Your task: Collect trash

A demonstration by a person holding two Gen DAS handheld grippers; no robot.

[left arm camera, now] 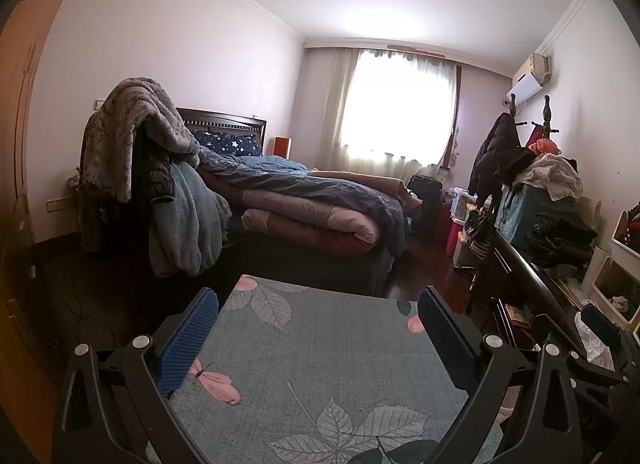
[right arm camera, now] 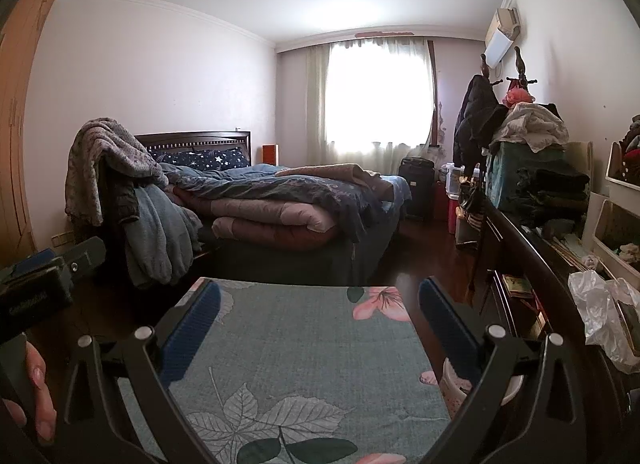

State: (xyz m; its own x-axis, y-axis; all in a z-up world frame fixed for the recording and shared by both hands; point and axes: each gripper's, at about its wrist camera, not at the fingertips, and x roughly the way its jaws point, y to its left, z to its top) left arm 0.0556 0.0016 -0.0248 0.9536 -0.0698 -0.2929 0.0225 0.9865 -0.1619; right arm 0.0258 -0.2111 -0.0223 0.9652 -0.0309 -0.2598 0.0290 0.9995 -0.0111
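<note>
My left gripper (left arm camera: 318, 304) is open, held above a table under a blue-grey leaf-print cloth (left arm camera: 320, 344), with nothing between its blue-padded fingers. My right gripper (right arm camera: 318, 296) is also open and empty above the same cloth (right arm camera: 304, 344). A crumpled clear plastic bag (right arm camera: 604, 312) lies on the dark sideboard to the right, and shows as a bag (left arm camera: 594, 340) in the left wrist view too. A cup with a pink pattern (right arm camera: 456, 384) stands at the table's right edge, behind my right finger. The other gripper's body (right arm camera: 36, 288) and a hand (right arm camera: 40, 392) are at the far left.
A bed (left arm camera: 312, 200) heaped with quilts fills the middle, with blankets hung over a chair (left arm camera: 132, 152) at left. The dark sideboard (right arm camera: 532, 264) on the right carries clothes and white bins (right arm camera: 616, 232). A black suitcase (right arm camera: 416, 188) stands under the window. Dark wooden floor lies between.
</note>
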